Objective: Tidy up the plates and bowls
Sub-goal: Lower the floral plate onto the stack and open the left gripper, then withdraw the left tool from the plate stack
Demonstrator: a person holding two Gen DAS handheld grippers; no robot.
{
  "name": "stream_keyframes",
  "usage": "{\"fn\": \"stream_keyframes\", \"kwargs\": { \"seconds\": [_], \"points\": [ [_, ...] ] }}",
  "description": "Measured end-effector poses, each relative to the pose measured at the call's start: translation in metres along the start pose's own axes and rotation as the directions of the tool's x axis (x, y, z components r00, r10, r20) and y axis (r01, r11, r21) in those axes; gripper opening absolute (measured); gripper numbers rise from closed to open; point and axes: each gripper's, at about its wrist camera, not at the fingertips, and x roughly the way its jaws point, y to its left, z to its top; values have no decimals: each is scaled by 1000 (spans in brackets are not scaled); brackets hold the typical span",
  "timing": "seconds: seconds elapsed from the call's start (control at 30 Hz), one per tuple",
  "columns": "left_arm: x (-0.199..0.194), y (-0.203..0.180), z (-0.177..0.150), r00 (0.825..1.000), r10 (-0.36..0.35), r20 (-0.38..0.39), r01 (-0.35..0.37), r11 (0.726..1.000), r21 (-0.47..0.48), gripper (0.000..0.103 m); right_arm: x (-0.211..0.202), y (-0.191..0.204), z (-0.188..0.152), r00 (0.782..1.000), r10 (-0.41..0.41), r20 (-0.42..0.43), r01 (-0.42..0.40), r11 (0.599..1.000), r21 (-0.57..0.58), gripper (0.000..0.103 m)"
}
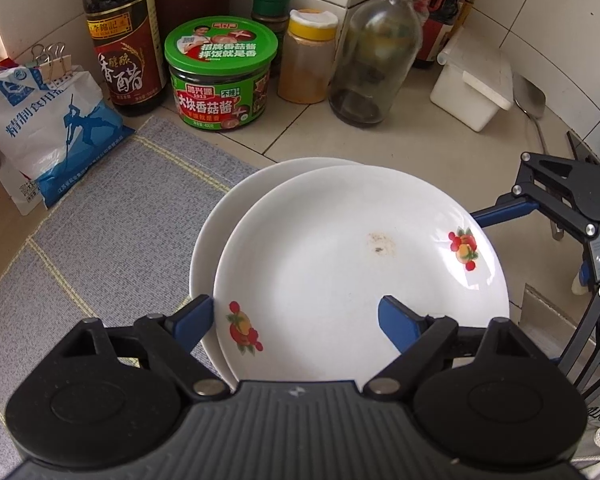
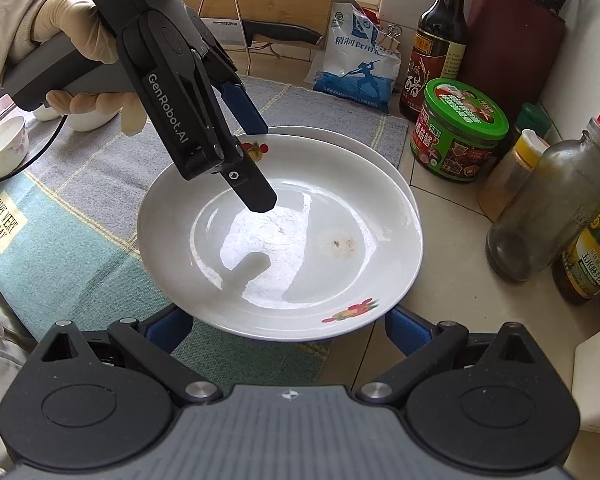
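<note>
Two white plates lie stacked on a checked cloth mat (image 1: 112,216). The top plate (image 1: 340,264) (image 2: 284,240) has fruit decals and a small brown stain; the lower plate (image 1: 216,240) (image 2: 384,160) shows only as a crescent behind it. My left gripper (image 1: 294,320) (image 2: 262,166) is open and straddles the top plate's rim, one finger above the inside and one outside, with no pad pressing. My right gripper (image 2: 288,328) is open at the opposite rim, its blue fingertips hidden under the plate's edge. Its blue finger (image 1: 500,214) reaches under the rim in the left wrist view.
Behind the plates stand a green-lidded jar (image 1: 220,76), a vinegar bottle (image 1: 124,40), a salt bag (image 1: 48,132), a yellow-capped spice jar (image 1: 308,56), a glass bottle (image 1: 376,52) and a white box (image 1: 476,84). White bowls (image 2: 4,148) sit on the mat beside a gloved hand (image 2: 80,44).
</note>
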Motion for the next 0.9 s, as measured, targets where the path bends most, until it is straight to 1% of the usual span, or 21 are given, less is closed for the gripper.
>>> {"fn": "stream_keyframes", "kwargs": {
  "seconds": [0.23, 0.33, 0.43, 0.53, 0.63, 0.77, 0.83, 0.9],
  "points": [
    [-10, 3, -9, 999, 24, 47, -24, 1000, -4, 90, -5, 6, 1, 1000, -13, 18, 13, 1000, 11, 103],
    [-18, 2, -16, 995, 34, 89, -34, 999, 0, 90, -6, 9, 1, 999, -28, 27, 27, 999, 27, 103],
    [-30, -4, -26, 986, 72, 151, -75, 997, 18, 90, -10, 11, 1, 998, -45, 47, 42, 997, 59, 103],
    [-47, -13, -42, 967, 115, 225, -121, 993, 10, 91, -16, 14, 3, 995, -66, 77, 58, 994, 96, 103],
    [-66, -20, -63, 944, 153, 291, -150, 988, -31, 91, -21, 18, 6, 989, -97, 115, 83, 989, 124, 103],
    [-88, -31, -99, 900, 244, 360, -229, 970, -83, 94, -25, 32, 14, 971, -170, 168, 147, 980, 137, 103],
    [-100, -38, -122, 871, 300, 388, -285, 954, -98, 94, -26, 44, 20, 961, -202, 188, 179, 975, 132, 103],
    [-110, -43, -143, 848, 347, 402, -324, 938, -126, 94, -26, 56, 27, 955, -207, 211, 183, 975, 127, 103]
  ]
}}
